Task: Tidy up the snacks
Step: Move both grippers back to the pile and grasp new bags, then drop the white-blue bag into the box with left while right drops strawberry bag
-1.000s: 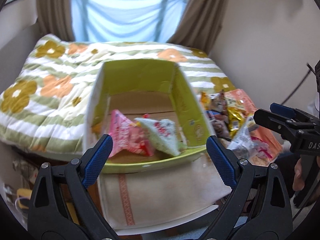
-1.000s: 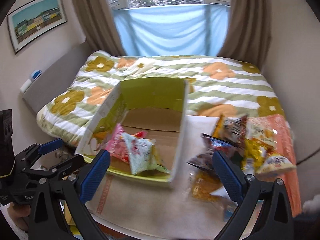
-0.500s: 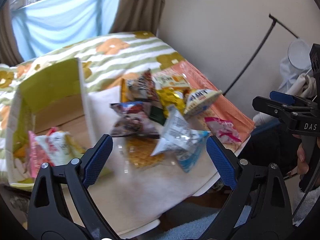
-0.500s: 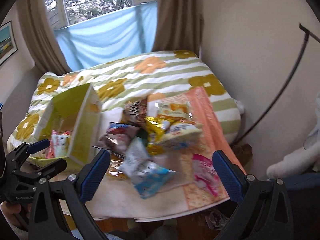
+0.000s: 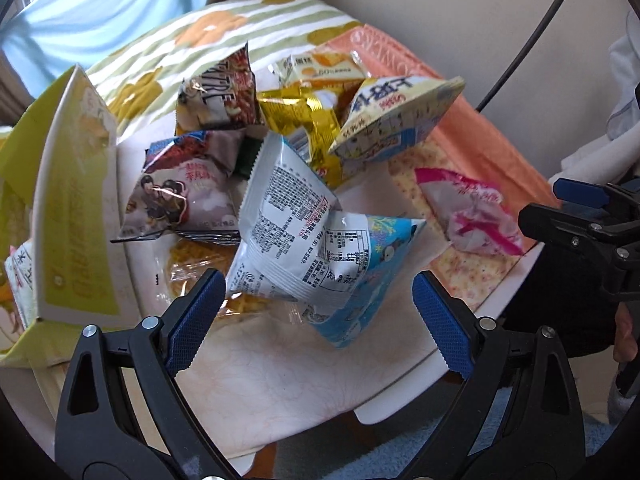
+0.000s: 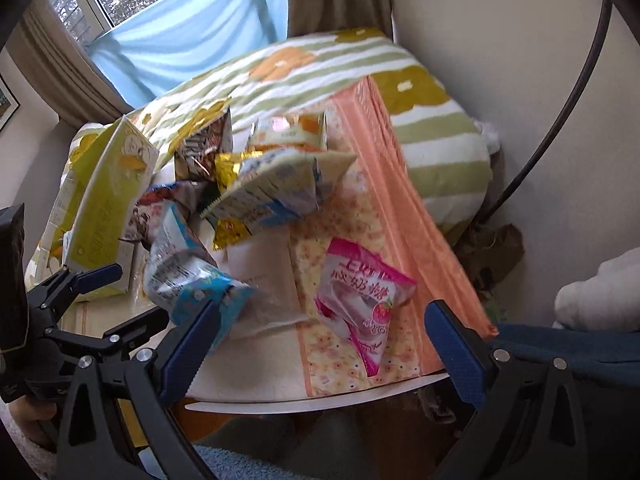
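A pile of snack bags lies on the low table (image 5: 280,380). Just beyond my left gripper (image 5: 316,320), a white and blue bag (image 5: 312,248) sits on top of the pile's near side. That gripper hangs open above it, touching nothing. A pink bag (image 6: 360,300) lies alone on the orange cloth, beyond my open right gripper (image 6: 324,344). The yellow-green box (image 5: 76,216) stands at the table's left end with a few bags inside. Each gripper shows in the other's view: the right gripper (image 5: 560,206) and the left gripper (image 6: 132,296).
A bed with a flowered quilt (image 6: 320,72) runs behind the table up to the window. The orange cloth (image 5: 480,128) covers the table's right side. A black curved rod (image 6: 560,120) leans by the wall at right. Blue carpet (image 5: 400,460) lies under the table's near edge.
Both views have swung from the box over to the snack pile on the right and come lower and closer to it. Both sets of jaws stay as wide as before.
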Action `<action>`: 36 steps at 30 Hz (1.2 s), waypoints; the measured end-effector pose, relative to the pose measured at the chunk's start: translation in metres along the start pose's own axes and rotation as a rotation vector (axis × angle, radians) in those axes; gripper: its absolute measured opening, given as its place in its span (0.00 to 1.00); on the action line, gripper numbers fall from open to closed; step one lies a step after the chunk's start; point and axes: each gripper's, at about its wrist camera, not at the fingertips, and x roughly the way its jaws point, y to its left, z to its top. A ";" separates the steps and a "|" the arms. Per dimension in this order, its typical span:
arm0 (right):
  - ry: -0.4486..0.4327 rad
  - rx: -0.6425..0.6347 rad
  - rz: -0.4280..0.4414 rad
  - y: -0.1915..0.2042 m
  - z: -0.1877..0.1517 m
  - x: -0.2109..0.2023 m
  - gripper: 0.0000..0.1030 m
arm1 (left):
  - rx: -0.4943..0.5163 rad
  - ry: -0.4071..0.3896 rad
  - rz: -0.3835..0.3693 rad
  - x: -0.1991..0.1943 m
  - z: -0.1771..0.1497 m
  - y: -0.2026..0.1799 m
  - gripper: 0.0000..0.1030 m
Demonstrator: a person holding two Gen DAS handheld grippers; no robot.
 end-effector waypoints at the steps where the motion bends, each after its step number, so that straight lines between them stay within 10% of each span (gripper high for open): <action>1: 0.016 0.003 0.007 -0.003 -0.001 0.007 0.99 | 0.004 0.010 0.017 0.005 0.000 -0.002 0.91; 13: 0.098 0.091 0.048 -0.023 -0.006 0.046 0.99 | 0.094 0.073 0.095 0.041 0.011 -0.009 0.92; 30: 0.124 0.164 0.039 -0.029 0.000 0.066 0.99 | 0.130 0.106 -0.021 0.069 0.026 -0.001 0.99; 36: 0.134 0.165 0.027 -0.027 -0.002 0.074 0.99 | 0.122 0.096 -0.044 0.069 0.026 0.012 0.85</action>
